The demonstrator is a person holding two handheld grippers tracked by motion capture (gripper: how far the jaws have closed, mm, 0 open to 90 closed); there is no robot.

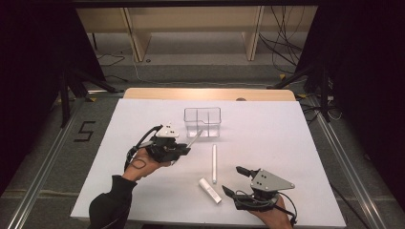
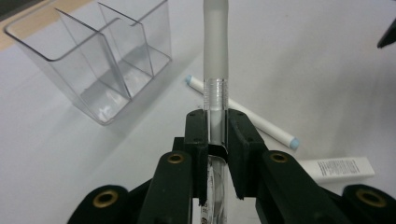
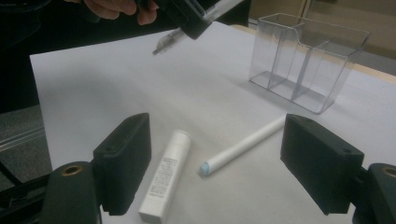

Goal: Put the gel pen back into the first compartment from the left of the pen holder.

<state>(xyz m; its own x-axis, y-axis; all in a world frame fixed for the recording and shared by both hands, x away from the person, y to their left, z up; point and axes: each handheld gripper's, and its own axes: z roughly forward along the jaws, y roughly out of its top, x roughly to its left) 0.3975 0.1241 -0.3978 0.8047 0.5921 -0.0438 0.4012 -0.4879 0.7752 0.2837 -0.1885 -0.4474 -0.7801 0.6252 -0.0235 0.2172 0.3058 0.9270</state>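
Meanwhile left gripper (image 1: 184, 149) clamps a clear pen (image 2: 215, 70) near the organizer's (image 1: 203, 121) rim; right gripper (image 1: 232, 181) gapes empty.

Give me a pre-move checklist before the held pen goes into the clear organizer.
1. Left tongs clamped on the pen: ok.
2. Pen lifted off the table: ok.
3. Organizer upright, compartments unblocked: ok.
4. Pen tip over a compartment: not ok, it is beside the organizer.
5. Right tongs open, holding nothing: ok.
6. White stick and tube lie apart from the organizer: ok.
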